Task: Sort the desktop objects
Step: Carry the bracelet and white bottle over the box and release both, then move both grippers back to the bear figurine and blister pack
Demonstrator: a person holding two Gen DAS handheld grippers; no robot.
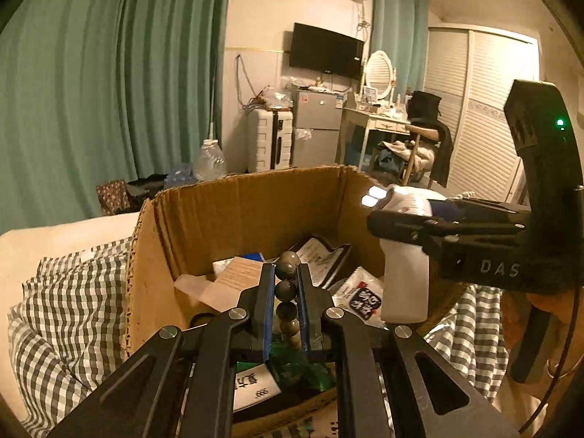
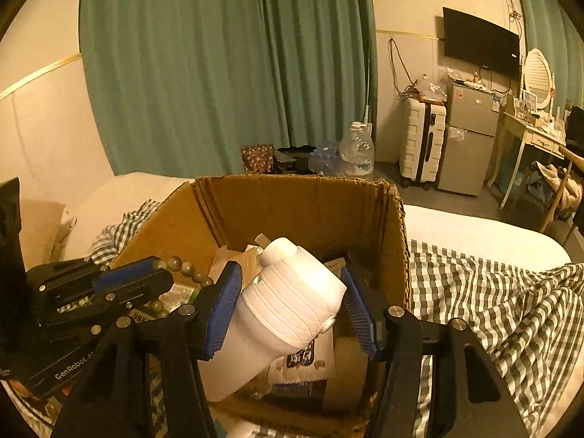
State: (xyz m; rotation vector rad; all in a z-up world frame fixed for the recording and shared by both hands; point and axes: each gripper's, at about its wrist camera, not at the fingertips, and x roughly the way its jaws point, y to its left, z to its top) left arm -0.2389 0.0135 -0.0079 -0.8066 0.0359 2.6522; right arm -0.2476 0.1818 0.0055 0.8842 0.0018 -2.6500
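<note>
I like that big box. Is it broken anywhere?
A bit. The cardboard box has a ragged, torn top rim, with no neat flaps. The white bottle hangs tilted in the right hand-held gripper.

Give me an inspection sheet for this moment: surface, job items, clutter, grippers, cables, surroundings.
Surface: checked bedding on a bed; open cardboard box sits on it.
Job's things: grey bead string and white bottle, both held over the box.
Clutter: snack packets, paper leaflets and a green packet inside the box.
Grippers: left gripper shut on the bead string; right gripper holds the bottle, tilted, between its blue fingers.
Cables: thin black lead near the right gripper's handle; wires on the wall by the suitcase.
Surroundings: green curtains, wall TV, small fridge, white suitcase, dressing table with mirror, water jug.
</note>
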